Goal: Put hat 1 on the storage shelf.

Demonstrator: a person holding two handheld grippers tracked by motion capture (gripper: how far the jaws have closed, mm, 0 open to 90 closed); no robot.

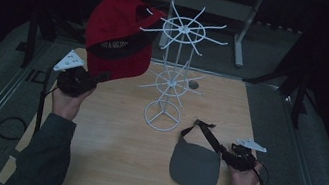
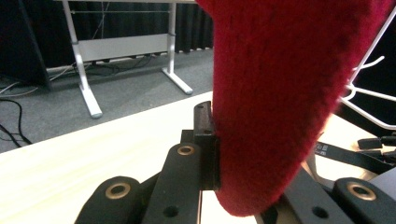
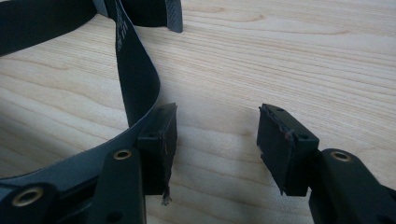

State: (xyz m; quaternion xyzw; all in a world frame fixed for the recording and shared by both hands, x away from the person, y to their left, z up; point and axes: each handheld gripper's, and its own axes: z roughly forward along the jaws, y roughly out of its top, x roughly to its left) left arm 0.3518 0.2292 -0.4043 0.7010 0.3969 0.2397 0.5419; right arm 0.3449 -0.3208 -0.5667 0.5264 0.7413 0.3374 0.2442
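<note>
Left gripper (image 1: 84, 80): clamped on red cap (image 1: 119, 32), held beside white rack (image 1: 174, 69).
Right gripper (image 3: 215, 140): jaws wide, grey visor's strap (image 3: 135, 70) alongside.

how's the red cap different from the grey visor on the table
The red cap has a full crown and is held up off the table, clamped in the left gripper beside the white rack. The grey visor is a flat brim with a black strap, lying on the table; the right gripper is open beside its strap. Both are headwear.
</note>
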